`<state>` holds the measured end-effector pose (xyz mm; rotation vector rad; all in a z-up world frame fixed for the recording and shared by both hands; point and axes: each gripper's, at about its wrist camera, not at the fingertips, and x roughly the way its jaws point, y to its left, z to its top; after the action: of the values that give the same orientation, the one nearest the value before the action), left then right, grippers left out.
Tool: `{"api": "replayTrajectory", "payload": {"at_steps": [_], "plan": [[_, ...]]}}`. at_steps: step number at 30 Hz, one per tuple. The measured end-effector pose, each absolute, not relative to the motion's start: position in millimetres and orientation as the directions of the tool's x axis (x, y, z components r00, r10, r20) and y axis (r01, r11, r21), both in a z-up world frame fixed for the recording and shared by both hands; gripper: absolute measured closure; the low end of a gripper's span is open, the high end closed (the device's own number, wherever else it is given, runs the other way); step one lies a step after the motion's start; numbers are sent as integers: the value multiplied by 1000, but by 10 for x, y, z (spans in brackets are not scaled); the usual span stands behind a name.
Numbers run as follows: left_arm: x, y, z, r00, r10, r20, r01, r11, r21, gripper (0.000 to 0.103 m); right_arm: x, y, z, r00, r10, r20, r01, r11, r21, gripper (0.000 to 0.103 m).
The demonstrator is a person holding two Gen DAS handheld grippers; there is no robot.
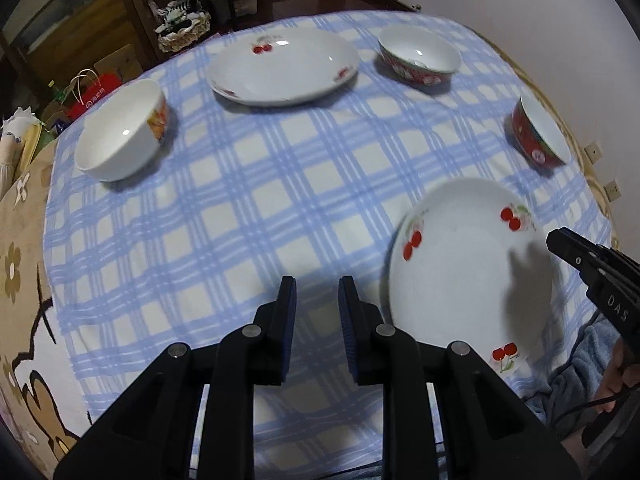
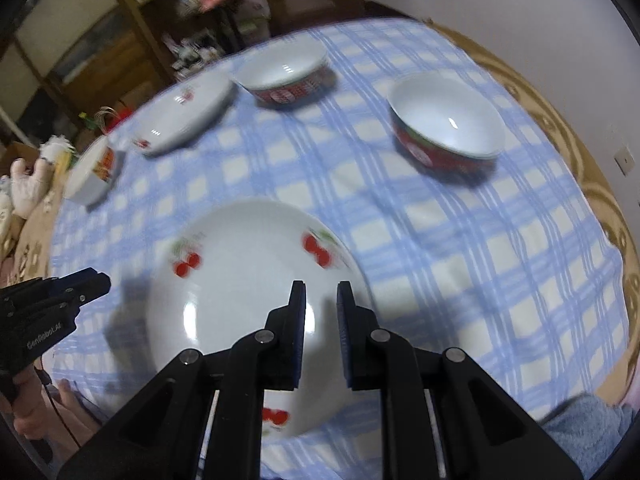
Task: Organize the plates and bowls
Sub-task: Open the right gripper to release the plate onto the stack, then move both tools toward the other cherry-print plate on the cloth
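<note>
Two white cherry-print plates lie on the blue checked tablecloth: a near plate (image 1: 468,272) (image 2: 248,292) and a far plate (image 1: 282,65) (image 2: 186,114). A white bowl with an orange pattern (image 1: 120,130) (image 2: 92,172) sits at the left. Two red-patterned bowls sit at the right: a far one (image 1: 420,56) (image 2: 286,74) and a nearer one (image 1: 538,134) (image 2: 448,126). My left gripper (image 1: 317,300) is open and empty, left of the near plate. My right gripper (image 2: 321,300) is open and empty, above the near plate.
The table edge with a beige flower-print cover (image 1: 20,280) runs along the left. Dark wooden shelves (image 1: 80,20) and bags stand behind the table. A white wall (image 1: 520,0) lies to the right.
</note>
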<state>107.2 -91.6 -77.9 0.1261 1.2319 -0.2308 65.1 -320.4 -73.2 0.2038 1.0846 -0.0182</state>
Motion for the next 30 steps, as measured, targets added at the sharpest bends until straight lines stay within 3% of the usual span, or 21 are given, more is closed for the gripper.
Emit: {"api": "replayTrajectory", "payload": {"at_steps": [5, 6, 7, 9, 12, 15, 17, 20, 22, 25, 30], "plan": [[1101, -733, -571, 360, -70, -930, 232, 973, 17, 75, 648, -3049, -589, 517, 89, -851, 61, 988, 141, 85], [1112, -708, -546, 360, -68, -930, 229, 973, 17, 64, 661, -3017, -571, 521, 87, -849, 51, 990, 133, 85], [1127, -677, -521, 359, -64, -931, 223, 975, 19, 52, 677, -2994, -568, 518, 84, -851, 41, 992, 122, 81], [1157, -624, -467, 377, -52, -925, 212, 977, 31, 48, 744, -2927, -599, 500, 79, -863, 9, 995, 96, 67], [1207, -619, -448, 384, -25, -923, 229, 971, 69, 31, 815, -2864, -653, 475, 79, -877, 1, 996, 90, 55], [1230, -617, -422, 415, -27, -909, 251, 964, 86, 21, 907, -2824, -657, 470, 94, -878, 1, 994, 107, 34], [1254, -616, -417, 425, -28, -905, 261, 961, 93, 19, 970, -2785, -621, 479, 91, -873, -5, 995, 102, 20], [1336, -592, -439, 419, -9, -908, 251, 962, 107, 19, 1083, -2759, -568, 490, 116, -864, -26, 993, 119, 10], [1425, -562, -451, 411, -1, -912, 238, 965, 106, 19, 1166, -2733, -532, 496, 117, -861, -32, 993, 117, 9], [1582, -528, -462, 402, 2, -916, 227, 969, 102, 19, 1316, -2679, -468, 509, 118, -852, -62, 993, 101, 0], [1877, -496, -476, 446, 24, -895, 223, 965, 137, 19, 1642, -2557, -347, 525, 99, -845, -129, 991, 36, 0]]}}
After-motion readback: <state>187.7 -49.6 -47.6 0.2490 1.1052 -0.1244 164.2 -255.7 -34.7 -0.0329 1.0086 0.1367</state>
